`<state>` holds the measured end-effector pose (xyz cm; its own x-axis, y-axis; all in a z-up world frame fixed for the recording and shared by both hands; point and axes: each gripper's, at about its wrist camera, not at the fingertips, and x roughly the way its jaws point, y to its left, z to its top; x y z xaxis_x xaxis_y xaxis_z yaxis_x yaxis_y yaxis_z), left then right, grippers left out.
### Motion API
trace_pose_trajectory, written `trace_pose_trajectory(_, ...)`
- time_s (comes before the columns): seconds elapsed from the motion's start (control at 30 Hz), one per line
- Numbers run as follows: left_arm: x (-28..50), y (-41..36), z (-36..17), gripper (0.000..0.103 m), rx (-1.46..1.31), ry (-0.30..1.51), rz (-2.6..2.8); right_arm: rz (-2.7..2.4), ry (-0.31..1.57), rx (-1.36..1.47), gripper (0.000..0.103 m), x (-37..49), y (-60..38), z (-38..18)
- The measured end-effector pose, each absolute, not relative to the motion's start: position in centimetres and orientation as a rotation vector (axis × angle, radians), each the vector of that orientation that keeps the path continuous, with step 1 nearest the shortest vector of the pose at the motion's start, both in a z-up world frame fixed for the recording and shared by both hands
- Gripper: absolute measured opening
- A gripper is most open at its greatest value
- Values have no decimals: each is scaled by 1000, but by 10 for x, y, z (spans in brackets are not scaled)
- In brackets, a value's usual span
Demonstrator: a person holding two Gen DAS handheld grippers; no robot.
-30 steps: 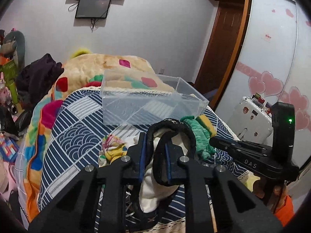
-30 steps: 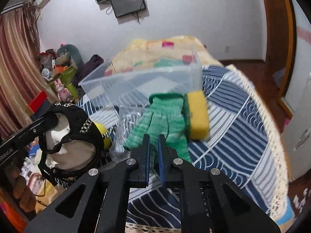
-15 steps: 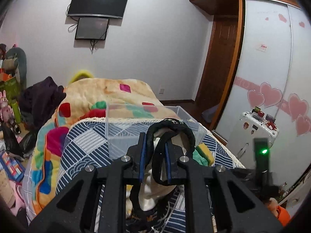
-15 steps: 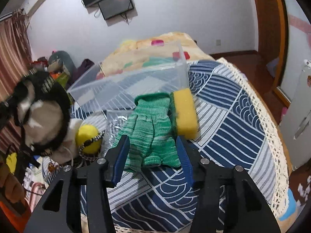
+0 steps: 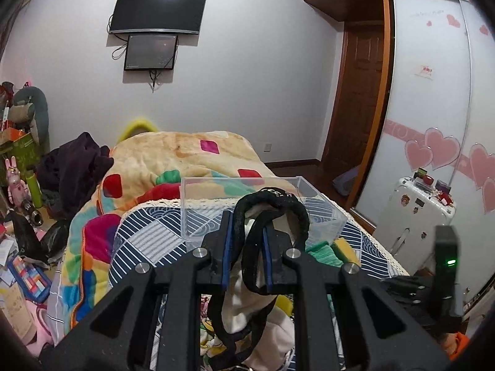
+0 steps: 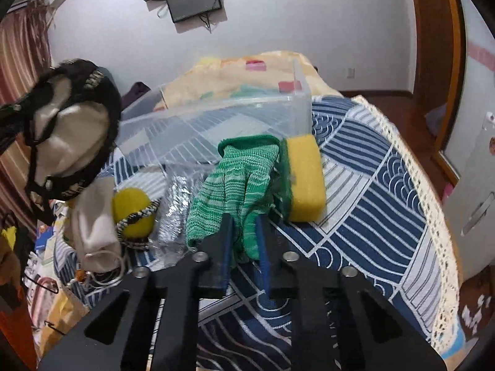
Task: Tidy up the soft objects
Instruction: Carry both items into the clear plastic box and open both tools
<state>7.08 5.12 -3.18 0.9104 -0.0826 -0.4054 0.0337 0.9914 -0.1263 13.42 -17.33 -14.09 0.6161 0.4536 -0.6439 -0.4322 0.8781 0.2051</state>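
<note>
My left gripper point(image 5: 246, 247) is shut on a black-and-white cloth bag point(image 5: 269, 216) and holds it up in the air, before the clear plastic box point(image 5: 216, 213) on the blue patterned cloth. The lifted bag also shows at the left of the right wrist view point(image 6: 68, 130). My right gripper point(image 6: 243, 241) has its jaws narrowly apart around the fingertip end of a green knit glove point(image 6: 235, 182), which lies on the cloth in front of the box point(image 6: 216, 123). A yellow sponge point(image 6: 304, 179) lies right of the glove.
A yellow ball toy point(image 6: 131, 213) and a silvery scrubber point(image 6: 174, 210) lie left of the glove. A quilt-covered bed point(image 5: 173, 160) is behind the box. A white suitcase point(image 5: 417, 213) stands at the right. Floor clutter lies at the left point(image 5: 21, 247).
My left gripper has lifted the bag higher. My right gripper opened wide, then narrowed around the glove's fingertips.
</note>
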Motion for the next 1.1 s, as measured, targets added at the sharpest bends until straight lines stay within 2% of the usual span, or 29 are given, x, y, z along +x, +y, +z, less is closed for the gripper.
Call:
trace_pose_trajectory(0.37,98,59,-10,16,-79,399,-30,499,581,6,5,133,-175,-90)
trace_pose_trajectory(0.5,106,60,-7,16,-67,397,-28,495,620,-23,7,147,-170,-89)
trace_pose_trajectory(0.53,108,60,-7,16,-63,400,-27,489,664,-20,16,152,-169,-95)
trace_pose_trajectory(0.57,110,59,-8,16,-60,402,-25,509,718,-10,33,157,-168,-103)
trace_pose_trajectory(0.63,115,58,-9,16,-53,409,-19,568,792,47,50,166,-169,-122)
trace_pose_trajectory(0.67,117,58,-11,16,-52,413,-21,577,800,65,51,167,-169,-128)
trace_pose_trajectory(0.83,125,59,-18,16,-55,442,-33,572,858,84,51,181,-167,-150)
trace_pose_trajectory(0.9,128,58,-20,16,-57,452,-33,588,873,104,43,185,-168,-154)
trace_pose_trajectory(0.97,132,59,-22,16,-65,460,-38,596,880,112,24,190,-169,-157)
trace_pose_trajectory(1.03,134,59,-22,16,-65,463,-35,619,871,110,10,185,-167,-155)
trace_pose_trajectory(1.1,135,59,-20,16,-62,460,-31,608,841,85,9,178,-164,-150)
